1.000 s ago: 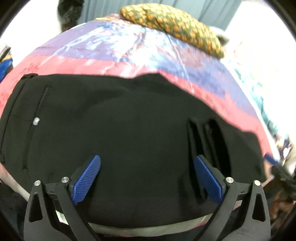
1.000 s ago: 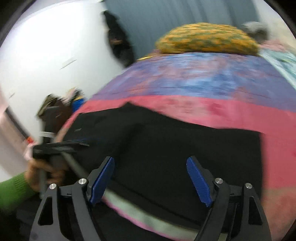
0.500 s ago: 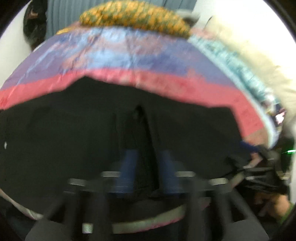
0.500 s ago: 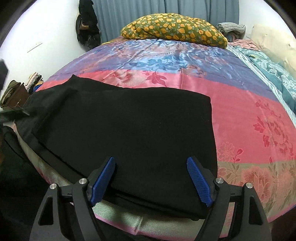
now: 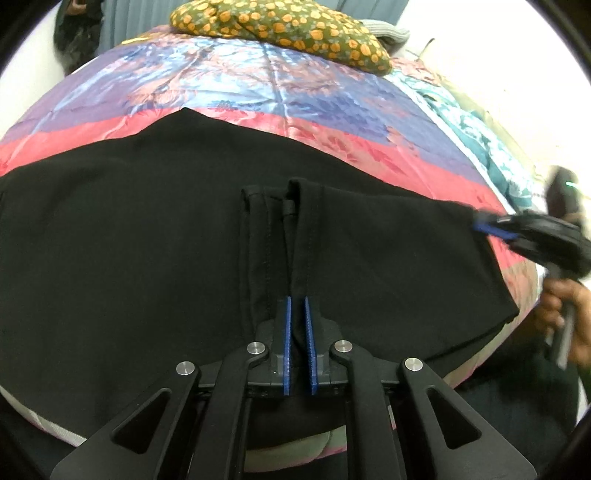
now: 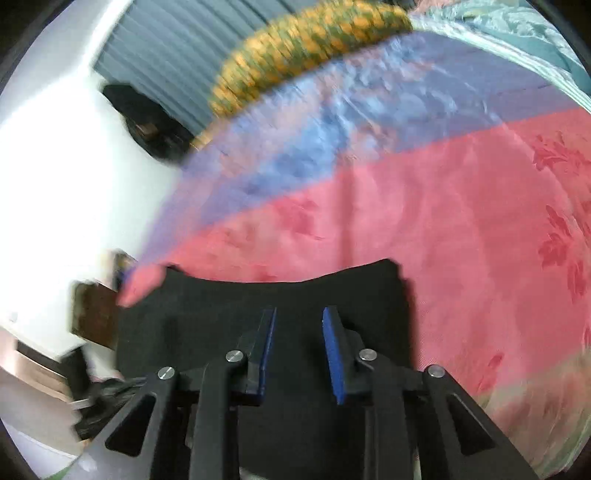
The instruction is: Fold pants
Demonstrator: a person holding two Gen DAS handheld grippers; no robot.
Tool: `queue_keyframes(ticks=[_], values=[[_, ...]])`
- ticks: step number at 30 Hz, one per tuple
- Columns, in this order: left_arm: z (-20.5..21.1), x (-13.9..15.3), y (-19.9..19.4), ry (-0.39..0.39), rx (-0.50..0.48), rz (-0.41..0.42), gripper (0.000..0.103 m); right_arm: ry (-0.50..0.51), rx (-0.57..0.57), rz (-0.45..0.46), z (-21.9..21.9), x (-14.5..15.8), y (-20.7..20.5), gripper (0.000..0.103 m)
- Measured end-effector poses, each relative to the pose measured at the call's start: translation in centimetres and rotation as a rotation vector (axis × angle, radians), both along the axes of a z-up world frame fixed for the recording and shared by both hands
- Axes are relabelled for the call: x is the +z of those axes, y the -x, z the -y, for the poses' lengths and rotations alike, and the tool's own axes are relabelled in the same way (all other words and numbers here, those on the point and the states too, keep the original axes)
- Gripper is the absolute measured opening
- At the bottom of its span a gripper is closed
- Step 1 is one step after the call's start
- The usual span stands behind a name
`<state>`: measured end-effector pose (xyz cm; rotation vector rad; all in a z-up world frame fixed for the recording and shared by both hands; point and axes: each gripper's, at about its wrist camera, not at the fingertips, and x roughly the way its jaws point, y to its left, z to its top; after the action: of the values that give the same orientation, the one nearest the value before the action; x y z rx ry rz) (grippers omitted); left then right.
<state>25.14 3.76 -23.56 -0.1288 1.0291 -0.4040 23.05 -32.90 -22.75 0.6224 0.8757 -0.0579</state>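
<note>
Black pants lie spread flat on the colourful bedspread, near the bed's front edge. My left gripper is shut on the hem fold in the middle of the pants. My right gripper shows in the left wrist view at the pants' right corner. In the right wrist view, my right gripper sits over that black corner, jaws narrowed with a gap and cloth between them; the view is blurred, so a grip is unclear.
A green and orange patterned pillow lies at the head of the bed. Teal bedding runs along the right side. A dark bag hangs on the white wall at left. The pink bedspread stretches beyond the pants.
My left gripper went from wide open to shut on the hem fold. My right gripper swung to the pants' right corner and its jaws narrowed from wide open.
</note>
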Motion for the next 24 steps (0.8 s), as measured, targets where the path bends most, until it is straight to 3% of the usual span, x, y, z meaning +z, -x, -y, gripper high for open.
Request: queue_keyframes(ticks=[2,5,8,13,16,18,21,24], values=[[-0.1,-0.1,0.0,0.010,0.002,-0.003,0.009,0.029,-0.034,-0.116,0.7,-2.4,-1.2,0.000],[-0.2,0.0,0.2,0.013,0.002,-0.001,0.009,-0.039,-0.063,-0.057,1.3,-2.8,-0.5,0.000],[-0.3,-0.1,0.2,0.020,0.002,-0.002,0.009,-0.065,-0.084,-0.021,1.1,-0.9,1.4,0.000],[-0.3,0.0,0.1,0.015,0.006,-0.008,0.009,0.048,-0.010,0.029,-2.8,1.9,6.2,0.000],[-0.2,0.0,0.1,0.004,0.010,-0.010,0.010,0.126,0.025,-0.113,-5.6,-1.3,7.5,0.000],[0.0,0.0,0.1,-0.005,0.009,-0.006,0.010,0.060,-0.048,-0.040,-5.3,-2.8,9.4,0.000],[0.1,0.1,0.2,-0.014,0.008,0.001,0.010,-0.006,-0.080,-0.039,-4.5,-1.9,9.4,0.000],[0.1,0.1,0.2,-0.020,0.010,0.002,0.010,0.081,-0.105,0.034,-5.4,0.4,10.5,0.000]])
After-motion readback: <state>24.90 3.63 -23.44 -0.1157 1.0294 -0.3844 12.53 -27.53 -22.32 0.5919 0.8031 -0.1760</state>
